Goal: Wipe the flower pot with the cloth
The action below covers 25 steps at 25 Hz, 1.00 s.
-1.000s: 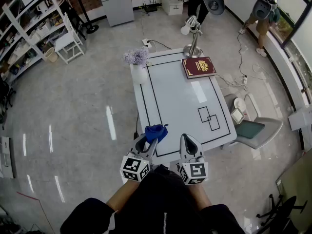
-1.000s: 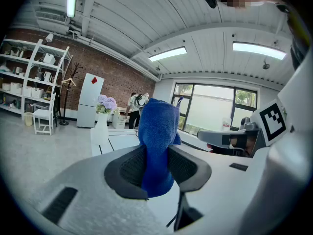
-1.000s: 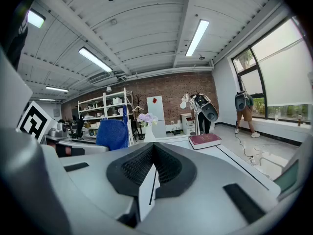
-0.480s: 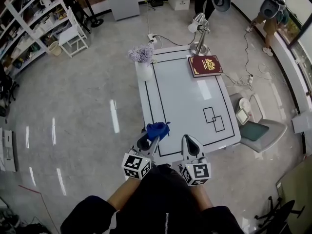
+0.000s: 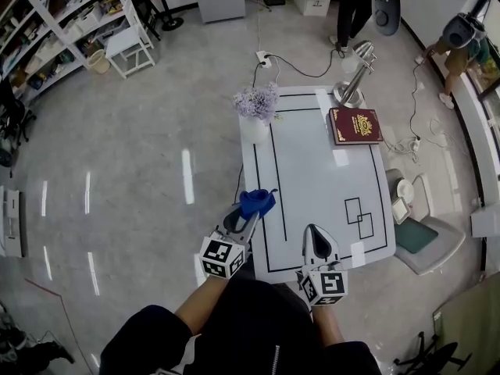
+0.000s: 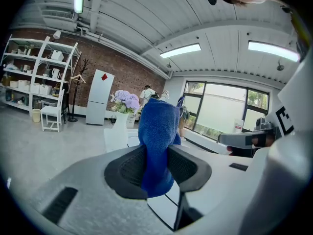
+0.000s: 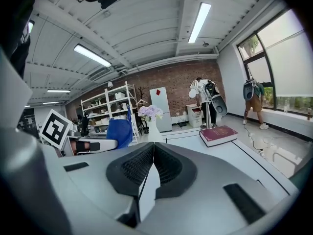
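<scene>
The left hand-held gripper (image 6: 157, 166) pinched a blue cloth (image 6: 157, 131), which stood up in a bunch from between its jaws. It hung at the near left edge of the white table (image 5: 312, 178). The right hand-held gripper (image 7: 152, 163), beside it over the table's near end, had its jaws pressed together on nothing. The flower pot (image 5: 255, 128), white and holding purple flowers (image 5: 256, 100), stood upright at the table's far left corner, well apart from both. At the far right lay a dark red book (image 5: 355, 125), with a desk lamp (image 5: 353, 75) just beyond it.
</scene>
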Each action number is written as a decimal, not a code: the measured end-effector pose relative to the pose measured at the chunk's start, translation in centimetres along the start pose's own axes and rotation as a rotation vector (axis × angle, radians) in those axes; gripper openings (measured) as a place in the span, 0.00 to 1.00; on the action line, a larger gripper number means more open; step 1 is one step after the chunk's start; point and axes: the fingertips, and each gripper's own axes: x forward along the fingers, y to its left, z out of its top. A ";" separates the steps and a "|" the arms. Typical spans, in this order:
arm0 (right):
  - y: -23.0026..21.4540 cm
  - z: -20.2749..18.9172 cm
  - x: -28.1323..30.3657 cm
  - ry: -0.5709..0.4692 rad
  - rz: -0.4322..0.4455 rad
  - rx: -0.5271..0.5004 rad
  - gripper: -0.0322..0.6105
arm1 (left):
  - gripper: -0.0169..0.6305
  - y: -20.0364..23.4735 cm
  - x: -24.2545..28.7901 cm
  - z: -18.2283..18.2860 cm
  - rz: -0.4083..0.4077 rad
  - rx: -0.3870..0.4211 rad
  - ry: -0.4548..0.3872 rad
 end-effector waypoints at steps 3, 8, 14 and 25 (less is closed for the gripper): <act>-0.2 0.9 2.5 0.011 -0.007 -0.006 0.06 | 0.22 3.3 2.2 0.3 0.021 -0.007 0.007; -0.2 2.2 5.7 0.048 -0.022 -0.024 0.06 | 0.22 7.6 6.6 0.4 0.022 -0.026 0.032; -0.3 1.7 9.1 0.109 -0.052 -0.012 0.06 | 0.22 12.9 11.2 1.0 0.029 -0.010 0.044; -1.5 0.4 12.7 0.202 -0.109 -0.012 0.06 | 0.22 23.7 16.4 3.7 0.129 -0.035 -0.006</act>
